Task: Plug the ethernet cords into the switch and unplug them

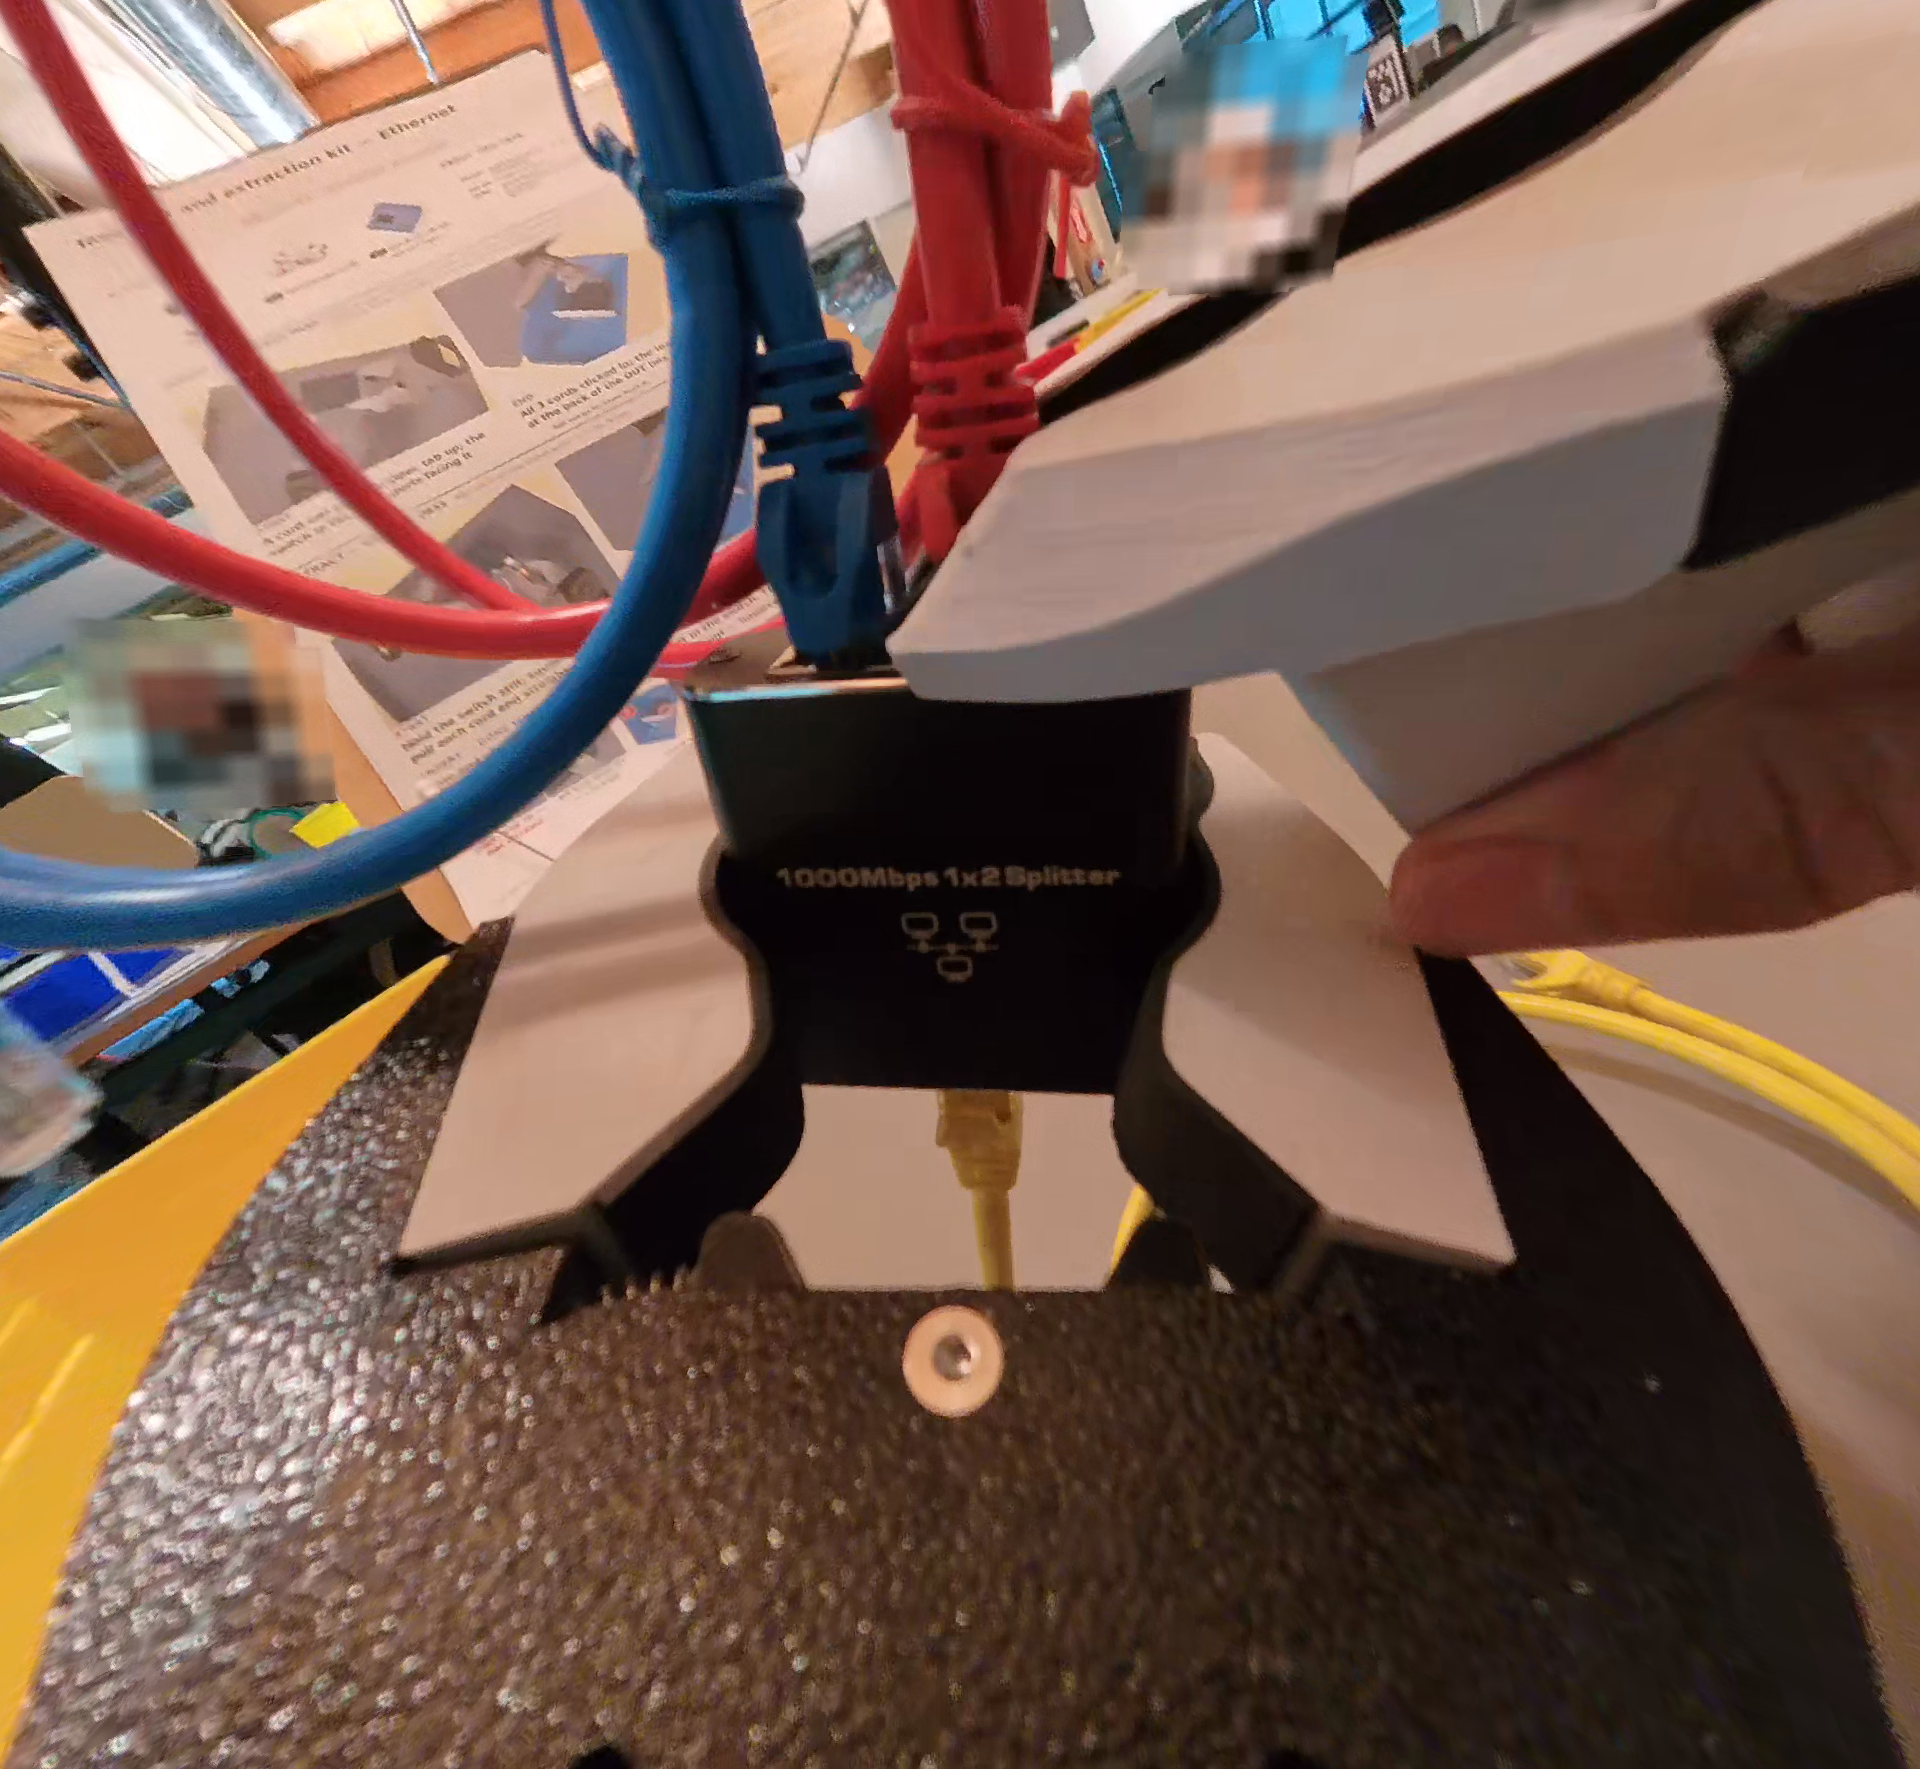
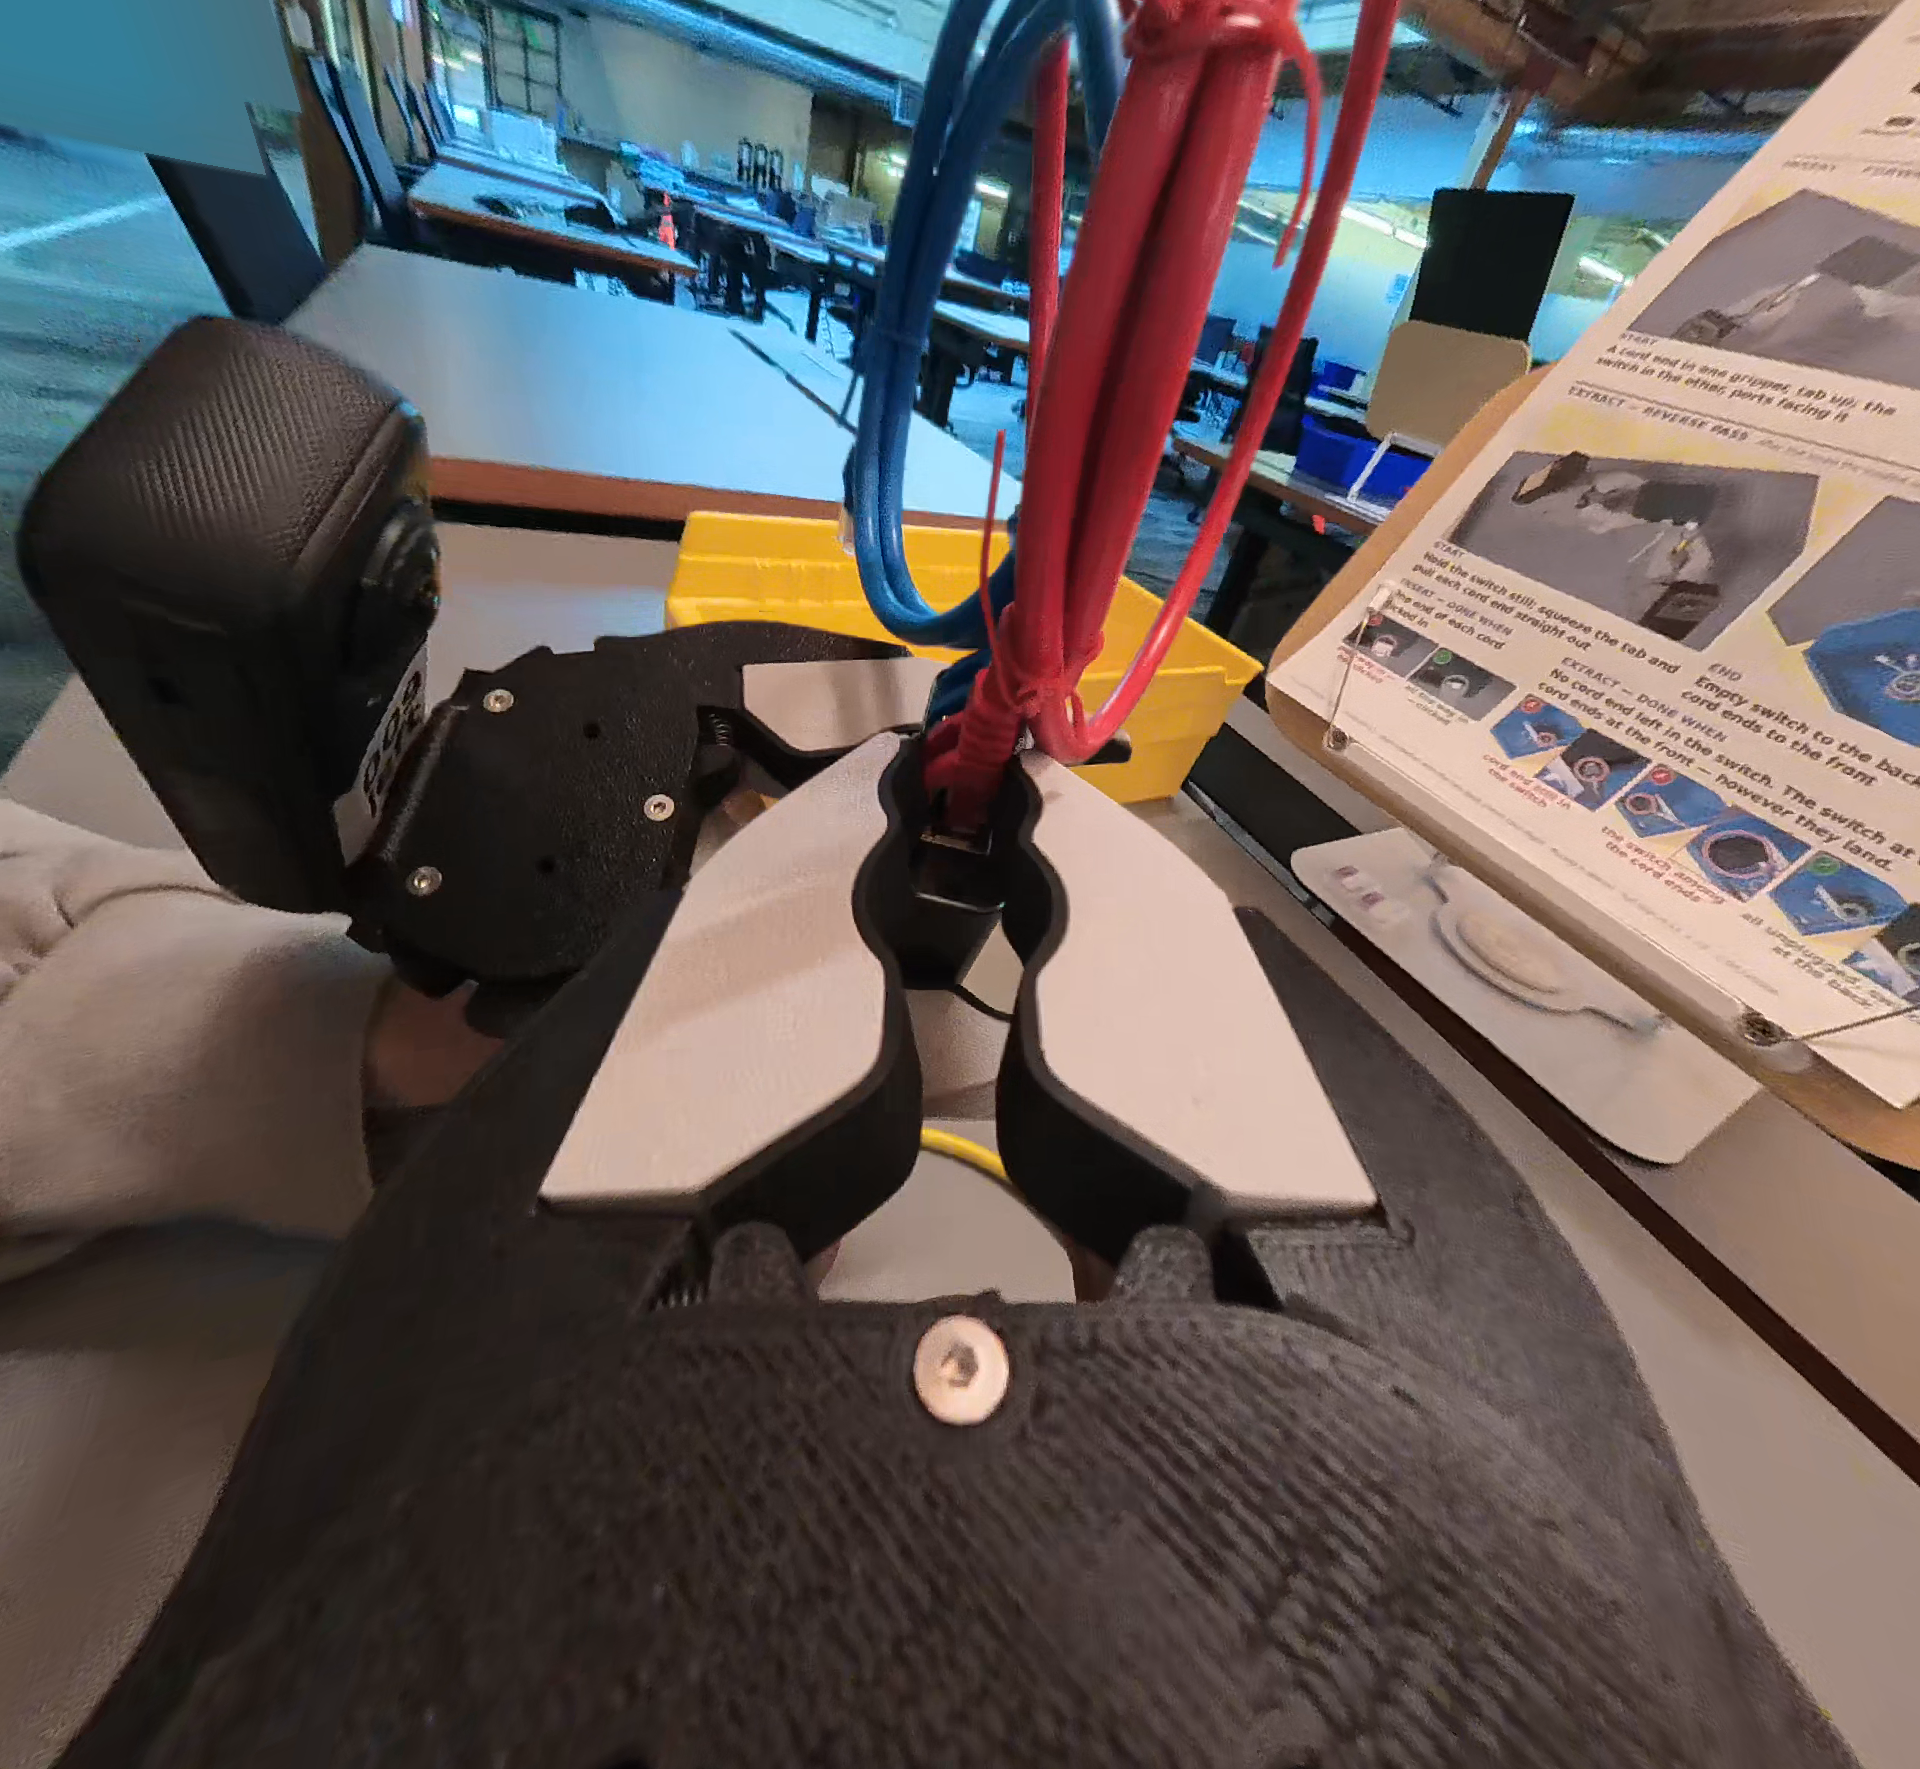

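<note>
My left gripper (image 1: pixel 956 888) is shut on the black switch (image 1: pixel 940 784) and holds it upright, ports up. A blue cord's plug (image 1: pixel 821 524) sits in the left top port. A red cord's plug (image 1: pixel 966 400) stands beside it, its lower end hidden behind my right gripper's grey finger (image 1: pixel 1299 493). A yellow plug (image 1: pixel 977 1148) is in the switch's underside. In the right wrist view my right gripper (image 2: pixel 966 774) is shut on the red plug (image 2: pixel 982 743) just above the switch (image 2: pixel 940 898). The left gripper's body (image 2: pixel 540 784) is at the left.
Bundled blue cords (image 2: pixel 894 431) and red cords (image 2: pixel 1174 265) hang from above. An instruction sheet on a board (image 2: pixel 1662 628) leans at the right. A yellow bin (image 2: pixel 1164 670) stands behind the switch. A yellow cord (image 1: pixel 1714 1065) loops on the table. A hand (image 1: pixel 1662 836) holds the right gripper. My right fingertips sit around 6 centimeters from my left ones.
</note>
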